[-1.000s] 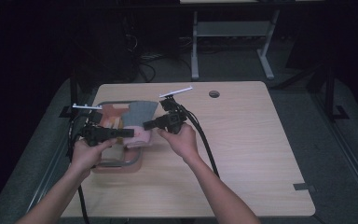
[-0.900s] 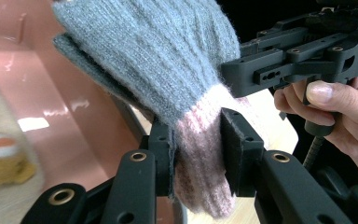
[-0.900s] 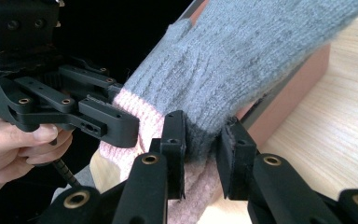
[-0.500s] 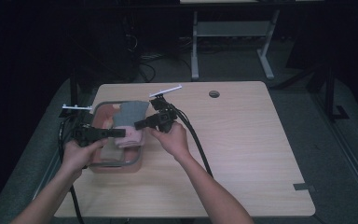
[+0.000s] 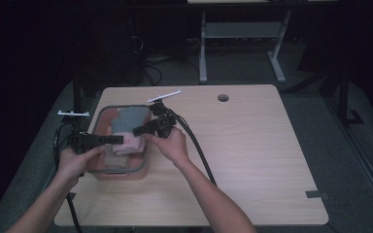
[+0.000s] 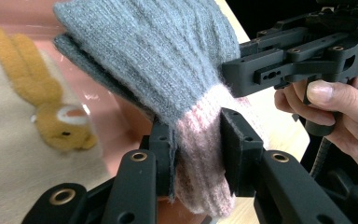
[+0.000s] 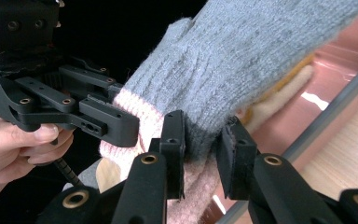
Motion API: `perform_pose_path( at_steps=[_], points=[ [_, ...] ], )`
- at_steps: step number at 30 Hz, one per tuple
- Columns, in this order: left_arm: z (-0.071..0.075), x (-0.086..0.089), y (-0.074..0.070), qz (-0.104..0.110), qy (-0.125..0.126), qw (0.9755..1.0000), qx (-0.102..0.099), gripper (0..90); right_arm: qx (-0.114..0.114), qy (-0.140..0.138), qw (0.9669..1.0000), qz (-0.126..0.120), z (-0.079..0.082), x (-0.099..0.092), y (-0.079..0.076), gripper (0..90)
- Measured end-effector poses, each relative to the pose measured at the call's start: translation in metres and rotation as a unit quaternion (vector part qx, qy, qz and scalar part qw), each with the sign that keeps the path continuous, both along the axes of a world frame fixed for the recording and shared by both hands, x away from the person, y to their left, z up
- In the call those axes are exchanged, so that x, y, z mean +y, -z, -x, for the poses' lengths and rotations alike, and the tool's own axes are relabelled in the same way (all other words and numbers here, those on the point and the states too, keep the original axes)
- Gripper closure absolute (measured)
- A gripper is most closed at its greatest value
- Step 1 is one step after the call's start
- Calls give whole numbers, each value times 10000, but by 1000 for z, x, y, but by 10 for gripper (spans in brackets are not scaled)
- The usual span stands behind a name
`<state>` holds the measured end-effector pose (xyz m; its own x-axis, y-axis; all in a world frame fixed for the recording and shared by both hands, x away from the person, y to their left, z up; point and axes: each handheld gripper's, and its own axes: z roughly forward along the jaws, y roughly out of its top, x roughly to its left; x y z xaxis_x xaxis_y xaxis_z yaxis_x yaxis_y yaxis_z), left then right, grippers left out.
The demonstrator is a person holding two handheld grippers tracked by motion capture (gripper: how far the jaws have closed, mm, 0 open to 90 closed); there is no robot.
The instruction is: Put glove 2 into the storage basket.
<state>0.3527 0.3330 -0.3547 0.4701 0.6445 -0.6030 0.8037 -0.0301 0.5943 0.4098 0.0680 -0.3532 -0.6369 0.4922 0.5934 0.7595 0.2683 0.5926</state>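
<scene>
- The grey glove (image 6: pixel 149 60) runs off the left gripper view's top edge.
- The cream glove (image 6: pixel 23 154) is cut off at its left.

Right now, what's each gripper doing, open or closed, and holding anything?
Left gripper: shut on the pink cuff of the grey glove.
Right gripper: shut on the same grey glove, near the cuff.

Both grippers' jaws clamped, facing inward
</scene>
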Motion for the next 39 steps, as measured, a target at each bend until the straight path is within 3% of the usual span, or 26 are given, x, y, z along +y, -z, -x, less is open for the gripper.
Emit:
perform_pose_path(
  at_steps=[13, 29, 32, 33, 35, 39],
  points=[
    [0, 15, 8, -35, -152, 9998, 105, 687, 133, -70, 9999, 14, -5, 18, 11, 729],
    [-4, 23, 19, -6, -159, 9997, 195, 693, 284, -93, 9995, 53, -9, 21, 20, 705],
    [-4, 28, 22, -131, -244, 9995, 163, 694, 261, -62, 9996, 108, -8, 21, 18, 711],
    [-4, 31, 23, -153, -282, 9993, 180, 694, 159, -51, 9997, 168, -8, 19, 17, 719],
    [-7, 32, 27, -443, -417, 9978, 248, 695, 131, -20, 9998, 160, -8, 15, 15, 710],
    [-14, 29, 35, -973, -514, 9926, 517, 692, 129, 21, 9998, 166, -8, 10, 12, 707]
  ],
)
